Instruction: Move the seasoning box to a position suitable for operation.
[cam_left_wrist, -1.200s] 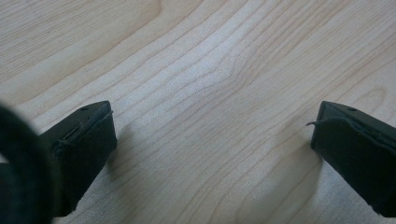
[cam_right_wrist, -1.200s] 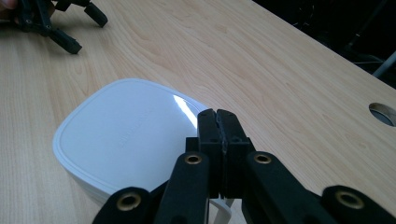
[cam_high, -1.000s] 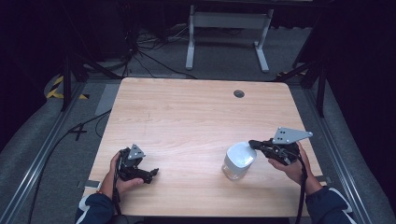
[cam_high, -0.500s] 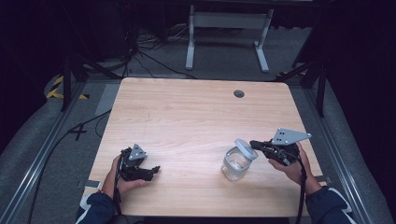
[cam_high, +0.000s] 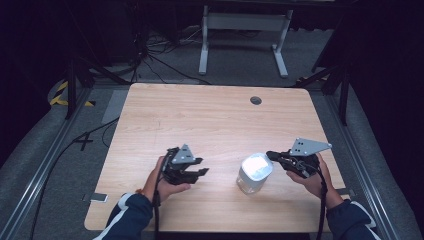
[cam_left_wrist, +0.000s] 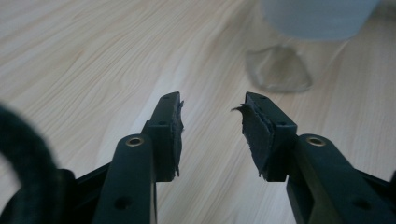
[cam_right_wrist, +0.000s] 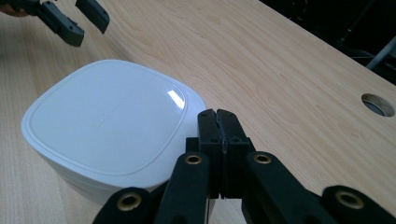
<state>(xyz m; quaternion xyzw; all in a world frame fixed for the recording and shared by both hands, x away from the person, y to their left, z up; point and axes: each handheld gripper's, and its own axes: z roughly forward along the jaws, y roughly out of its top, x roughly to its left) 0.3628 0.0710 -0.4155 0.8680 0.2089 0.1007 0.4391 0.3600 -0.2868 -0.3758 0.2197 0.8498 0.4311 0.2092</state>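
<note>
White-lidded container (cam_high: 254, 173) stands near the surface's (cam_high: 215, 120) front edge, right of middle, between the left gripper (cam_high: 199, 173), jaws apart, and the right gripper (cam_high: 271, 155), jaws together beside its lid.

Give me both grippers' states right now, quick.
Left gripper: open, holding nothing.
Right gripper: jaws shut beside the white lidded jar; whether they pinch its lid can't be told.

Your container (cam_high: 254, 174) stands upright on the wooden table (cam_high: 215, 120), toward the near right part of the top. It is a clear-walled jar with a white, rounded-square lid (cam_right_wrist: 105, 119), and the lid sits flat on top, closed. Its glossy surface shows one bright glare spot.
</note>
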